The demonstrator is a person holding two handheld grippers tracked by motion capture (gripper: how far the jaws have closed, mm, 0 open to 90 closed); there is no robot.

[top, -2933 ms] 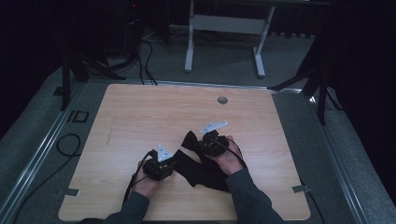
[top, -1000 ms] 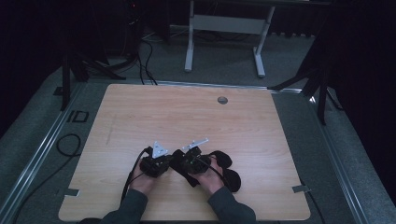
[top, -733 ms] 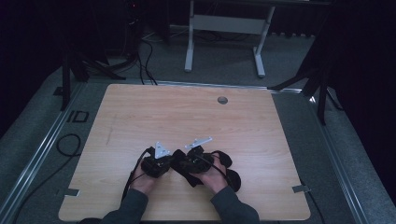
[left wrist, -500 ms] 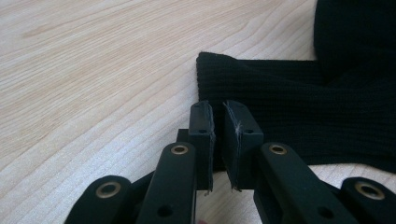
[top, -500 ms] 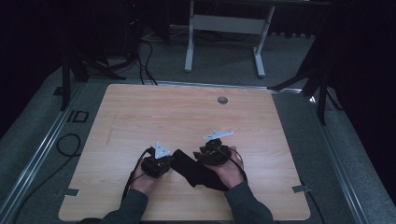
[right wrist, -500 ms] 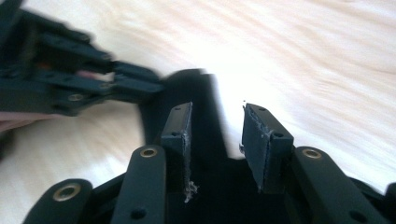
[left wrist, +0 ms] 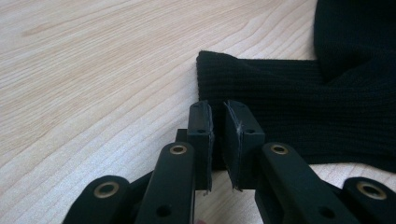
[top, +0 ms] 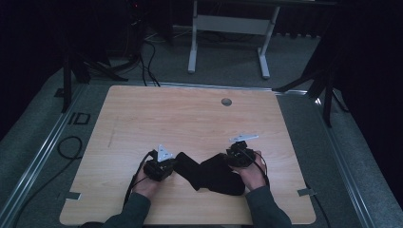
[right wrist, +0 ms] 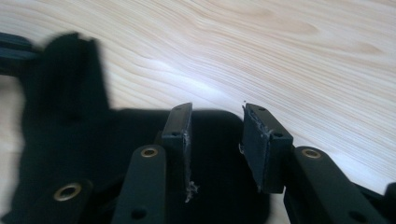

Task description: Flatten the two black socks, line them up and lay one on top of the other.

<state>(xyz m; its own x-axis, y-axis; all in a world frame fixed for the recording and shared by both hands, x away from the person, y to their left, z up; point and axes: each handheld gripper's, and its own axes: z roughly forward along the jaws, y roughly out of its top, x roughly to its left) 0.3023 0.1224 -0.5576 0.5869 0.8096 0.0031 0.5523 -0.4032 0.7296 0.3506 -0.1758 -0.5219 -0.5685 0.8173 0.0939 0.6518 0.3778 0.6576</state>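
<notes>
Clearly, a black sock (top: 209, 172) lay flat on the wooden surface (top: 190, 118), close to the person's edge and a little right of the middle. In the high view it stretched between the two grippers, with one end pointing to the left gripper (top: 159, 167) and the thicker part spreading below the right gripper (top: 239, 155). In the left gripper view the sock (left wrist: 299, 102) was a ribbed black fabric, and its straight cuff edge ran across the surface just ahead of the jaws; a second, rounder part of the fabric lay over it at the top right corner.

The jaws of the left gripper (left wrist: 217, 123) were nearly closed, with only a thin gap between the two pads. They stood at the cuff edge of the sock, but I could not tell if any fabric was caught between them.

The jaws of the right gripper (right wrist: 217, 135) stood clearly apart, with a moderate gap, and held nothing. The dark sock (right wrist: 93, 154) lay under and between them, and its rounded end finished just before the pale wood began.

Each gripper was held by a hand with a dark sleeve that came in from the bottom of the high view. A small round grommet (top: 226, 101) sat in the far part of the surface, well apart from the sock. Beyond the surface, a grey floor with black cables (top: 152, 52) and a light metal frame (top: 228, 28) were visible.
</notes>
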